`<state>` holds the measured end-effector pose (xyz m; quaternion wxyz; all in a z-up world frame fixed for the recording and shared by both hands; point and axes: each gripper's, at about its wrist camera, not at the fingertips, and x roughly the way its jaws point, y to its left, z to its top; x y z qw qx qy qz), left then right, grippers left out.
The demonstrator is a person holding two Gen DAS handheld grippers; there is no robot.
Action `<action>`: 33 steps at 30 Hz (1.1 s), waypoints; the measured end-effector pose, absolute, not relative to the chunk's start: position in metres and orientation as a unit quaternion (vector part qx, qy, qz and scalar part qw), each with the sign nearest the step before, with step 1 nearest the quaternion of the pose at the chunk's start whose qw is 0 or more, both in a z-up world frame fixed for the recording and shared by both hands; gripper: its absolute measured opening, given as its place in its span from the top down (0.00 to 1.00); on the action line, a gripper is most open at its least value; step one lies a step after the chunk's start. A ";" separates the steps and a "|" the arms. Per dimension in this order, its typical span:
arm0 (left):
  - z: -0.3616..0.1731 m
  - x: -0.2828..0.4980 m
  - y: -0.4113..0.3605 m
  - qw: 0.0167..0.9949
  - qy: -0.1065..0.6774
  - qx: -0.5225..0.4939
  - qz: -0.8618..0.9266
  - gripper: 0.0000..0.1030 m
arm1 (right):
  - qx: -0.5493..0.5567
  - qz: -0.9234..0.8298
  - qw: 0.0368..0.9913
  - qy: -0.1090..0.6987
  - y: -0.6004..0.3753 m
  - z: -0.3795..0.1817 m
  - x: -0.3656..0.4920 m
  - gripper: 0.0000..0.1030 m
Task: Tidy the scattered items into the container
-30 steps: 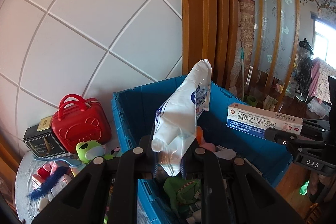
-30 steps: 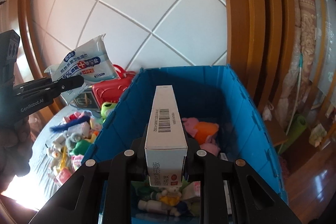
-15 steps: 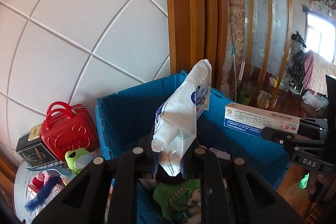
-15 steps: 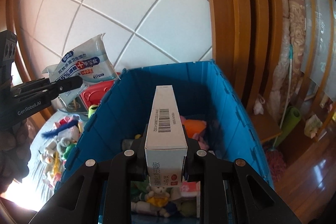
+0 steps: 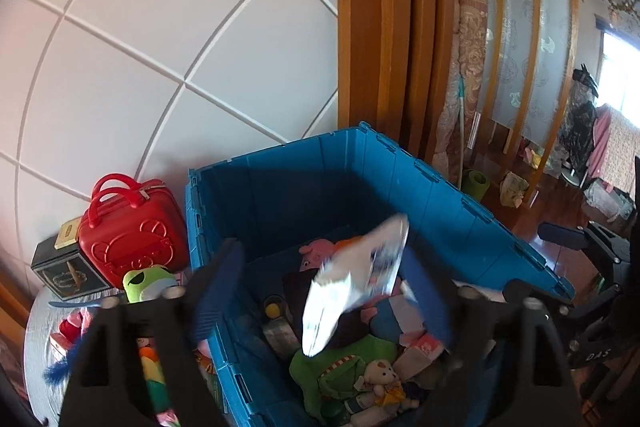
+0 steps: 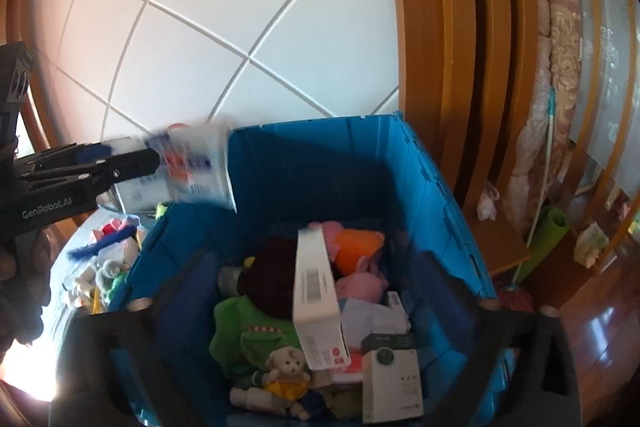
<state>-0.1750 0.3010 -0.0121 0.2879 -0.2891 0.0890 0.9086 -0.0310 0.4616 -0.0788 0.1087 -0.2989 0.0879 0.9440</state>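
The blue crate [image 5: 440, 187] [image 6: 320, 155] sits below both grippers, holding plush toys and boxes. My left gripper [image 5: 324, 291] is open; the white wipes pack [image 5: 352, 283] is blurred, loose between the spread fingers, above the crate contents. It also shows in the right wrist view [image 6: 192, 163] beside the left gripper [image 6: 132, 163]. My right gripper [image 6: 316, 291] is open; the white toothpaste box [image 6: 316, 295] is free between its fingers, tilted over the toys. In the left wrist view only the right gripper's dark body [image 5: 592, 267] shows.
A red toy case [image 5: 128, 227], a black box [image 5: 64, 267], a green frog plush [image 5: 148, 279] and small scattered items [image 6: 104, 263] lie on the round table left of the crate. A white panelled wall and wooden frame stand behind.
Both grippers have opened. The wipes pack and the toothpaste box have left the fingers and are dropping toward the crate contents.
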 end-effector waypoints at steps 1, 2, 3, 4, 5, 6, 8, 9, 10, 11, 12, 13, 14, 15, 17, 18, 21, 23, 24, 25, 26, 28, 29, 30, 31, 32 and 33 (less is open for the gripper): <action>-0.011 -0.175 0.297 0.281 0.083 -0.287 0.912 0.06 | -0.301 0.944 0.107 0.087 0.462 -0.079 -0.032 0.02; -0.012 -0.175 0.294 0.278 0.081 -0.290 0.912 0.06 | -0.302 0.944 0.105 0.087 0.462 -0.080 -0.033 0.01; -0.012 -0.175 0.291 0.274 0.082 -0.292 0.912 0.06 | -0.303 0.943 0.105 0.087 0.462 -0.081 -0.034 0.01; -0.012 -0.175 0.288 0.268 0.081 -0.293 0.914 0.06 | -0.305 0.943 0.103 0.088 0.462 -0.083 -0.035 0.01; -0.012 -0.173 0.283 0.261 0.080 -0.294 0.916 0.06 | -0.307 0.942 0.099 0.089 0.463 -0.084 -0.036 0.01; -0.012 -0.172 0.278 0.255 0.078 -0.294 0.918 0.06 | -0.310 0.942 0.096 0.089 0.462 -0.085 -0.038 0.00; -0.012 -0.168 0.266 0.243 0.074 -0.294 0.921 0.06 | -0.312 0.942 0.096 0.083 0.458 -0.086 -0.042 0.00; -0.012 -0.166 0.260 0.237 0.073 -0.294 0.923 0.06 | -0.311 0.942 0.097 0.081 0.455 -0.085 -0.043 0.00; -0.012 -0.165 0.254 0.231 0.071 -0.295 0.925 0.06 | -0.311 0.942 0.096 0.080 0.451 -0.084 -0.043 0.00; -0.012 -0.163 0.248 0.226 0.069 -0.296 0.925 0.06 | -0.311 0.942 0.094 0.081 0.447 -0.083 -0.044 0.00; -0.011 -0.161 0.242 0.222 0.067 -0.297 0.926 0.06 | -0.311 0.942 0.093 0.082 0.444 -0.081 -0.044 0.00; -0.010 -0.157 0.235 0.219 0.065 -0.296 0.928 0.06 | -0.310 0.943 0.093 0.082 0.439 -0.079 -0.043 0.00; -0.008 -0.154 0.228 0.215 0.063 -0.293 0.930 0.06 | -0.310 0.943 0.092 0.082 0.434 -0.077 -0.042 0.00; -0.007 -0.150 0.220 0.211 0.061 -0.289 0.932 0.06 | -0.310 0.943 0.091 0.081 0.428 -0.074 -0.041 0.00; -0.004 -0.143 0.202 0.199 0.057 -0.286 0.936 0.06 | -0.311 0.943 0.089 0.077 0.413 -0.070 -0.039 0.00; -0.003 -0.139 0.194 0.192 0.057 -0.286 0.937 0.06 | -0.311 0.944 0.088 0.074 0.404 -0.068 -0.037 0.00; -0.002 -0.125 0.164 0.173 0.059 -0.289 0.940 0.06 | -0.312 0.944 0.091 0.063 0.379 -0.063 -0.034 0.00; -0.002 -0.114 0.142 0.164 0.056 -0.290 0.941 0.06 | -0.314 0.943 0.089 0.059 0.361 -0.060 -0.031 0.00; -0.001 -0.108 0.130 0.163 0.054 -0.290 0.942 0.06 | -0.315 0.943 0.090 0.058 0.351 -0.058 -0.029 0.00; -0.001 -0.103 0.120 0.161 0.053 -0.290 0.942 0.06 | -0.316 0.943 0.091 0.058 0.341 -0.056 -0.026 0.00; 0.000 -0.097 0.109 0.157 0.052 -0.289 0.943 0.06 | -0.316 0.943 0.091 0.058 0.331 -0.055 -0.023 0.00; 0.002 -0.086 0.088 0.150 0.048 -0.287 0.945 0.06 | -0.319 0.942 0.090 0.053 0.309 -0.052 -0.017 0.00; 0.003 -0.080 0.078 0.147 0.045 -0.287 0.946 0.06 | -0.320 0.942 0.090 0.049 0.298 -0.050 -0.013 0.00; 0.004 -0.075 0.068 0.146 0.043 -0.286 0.946 0.06 | -0.320 0.942 0.091 0.045 0.286 -0.048 -0.010 0.00; 0.004 -0.068 0.058 0.145 0.042 -0.285 0.947 0.06 | -0.319 0.942 0.092 0.041 0.276 -0.047 -0.006 0.00; 0.005 -0.061 0.048 0.143 0.041 -0.283 0.947 0.06 | -0.318 0.943 0.093 0.040 0.266 -0.045 -0.001 0.00; 0.007 -0.055 0.038 0.141 0.041 -0.283 0.948 0.06 | -0.316 0.943 0.094 0.040 0.257 -0.044 0.004 0.00</action>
